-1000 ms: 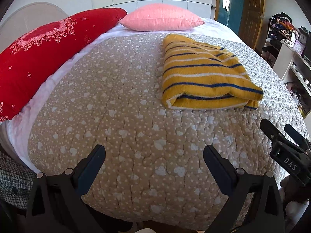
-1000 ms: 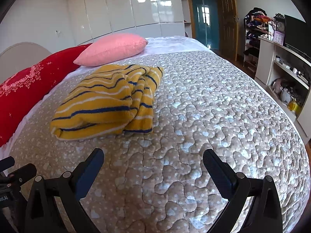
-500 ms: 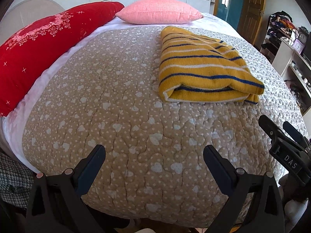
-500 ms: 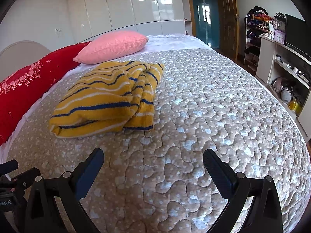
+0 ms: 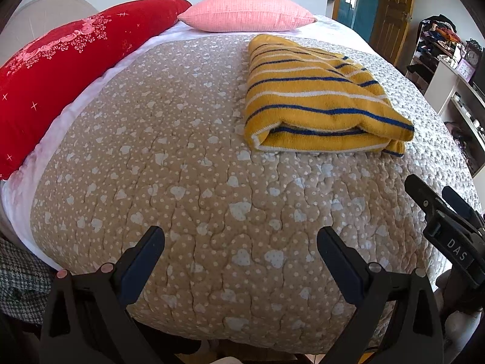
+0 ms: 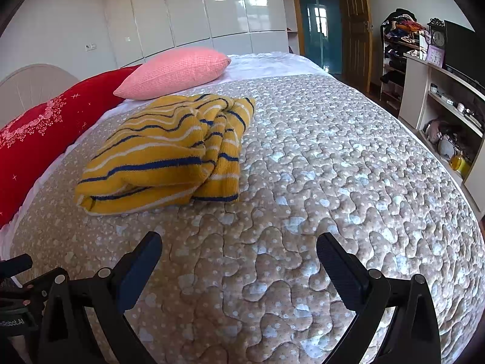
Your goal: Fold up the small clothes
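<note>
Bed (image 5: 182, 182) fills both of my views, its quilted cover carrying the yellow striped sweater (image 5: 315, 100) already folded into a bundle, lying ahead and to the right of my left gripper (image 5: 241, 251) and ahead and to the left of my right gripper (image 6: 239, 257), long axis running away toward the pink pillow (image 5: 245, 15). I judge neither gripper clearly nearer, both well apart from it. Both grippers hover over bare quilt with jaws spread wide, holding and touching nothing.
</note>
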### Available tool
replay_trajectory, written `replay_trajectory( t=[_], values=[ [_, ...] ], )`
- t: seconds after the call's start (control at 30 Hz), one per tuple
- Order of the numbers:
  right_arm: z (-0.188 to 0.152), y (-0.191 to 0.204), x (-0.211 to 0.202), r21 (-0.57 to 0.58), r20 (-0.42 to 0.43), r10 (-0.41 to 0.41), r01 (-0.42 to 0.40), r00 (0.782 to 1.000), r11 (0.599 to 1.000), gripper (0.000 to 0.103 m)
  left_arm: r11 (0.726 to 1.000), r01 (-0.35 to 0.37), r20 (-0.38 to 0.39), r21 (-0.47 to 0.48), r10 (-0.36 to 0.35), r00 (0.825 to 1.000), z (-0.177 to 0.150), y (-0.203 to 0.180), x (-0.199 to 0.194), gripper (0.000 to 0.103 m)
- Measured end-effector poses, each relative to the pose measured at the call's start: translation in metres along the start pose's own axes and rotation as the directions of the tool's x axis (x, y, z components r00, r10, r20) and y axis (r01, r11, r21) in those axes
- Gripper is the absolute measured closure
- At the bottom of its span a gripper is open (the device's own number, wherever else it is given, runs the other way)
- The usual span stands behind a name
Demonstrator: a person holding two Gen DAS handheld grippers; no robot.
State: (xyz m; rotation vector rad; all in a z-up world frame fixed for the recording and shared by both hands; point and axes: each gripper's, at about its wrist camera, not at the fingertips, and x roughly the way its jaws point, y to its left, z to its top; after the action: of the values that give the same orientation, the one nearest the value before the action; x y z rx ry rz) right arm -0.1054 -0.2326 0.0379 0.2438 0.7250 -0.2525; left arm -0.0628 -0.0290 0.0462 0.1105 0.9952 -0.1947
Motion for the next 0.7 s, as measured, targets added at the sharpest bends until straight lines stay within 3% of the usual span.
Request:
replay_trajectory(
  t=[0.7],
  values=[
    [-0.005, 0.003, 0.005, -0.003, -0.010, 0.006, -0.006, 1.000, 1.000, 0.000, 1.000, 0.018, -0.044, -0.010, -0.018, 0.999, -0.006, 0.002, 0.013, 0.003]
  ],
)
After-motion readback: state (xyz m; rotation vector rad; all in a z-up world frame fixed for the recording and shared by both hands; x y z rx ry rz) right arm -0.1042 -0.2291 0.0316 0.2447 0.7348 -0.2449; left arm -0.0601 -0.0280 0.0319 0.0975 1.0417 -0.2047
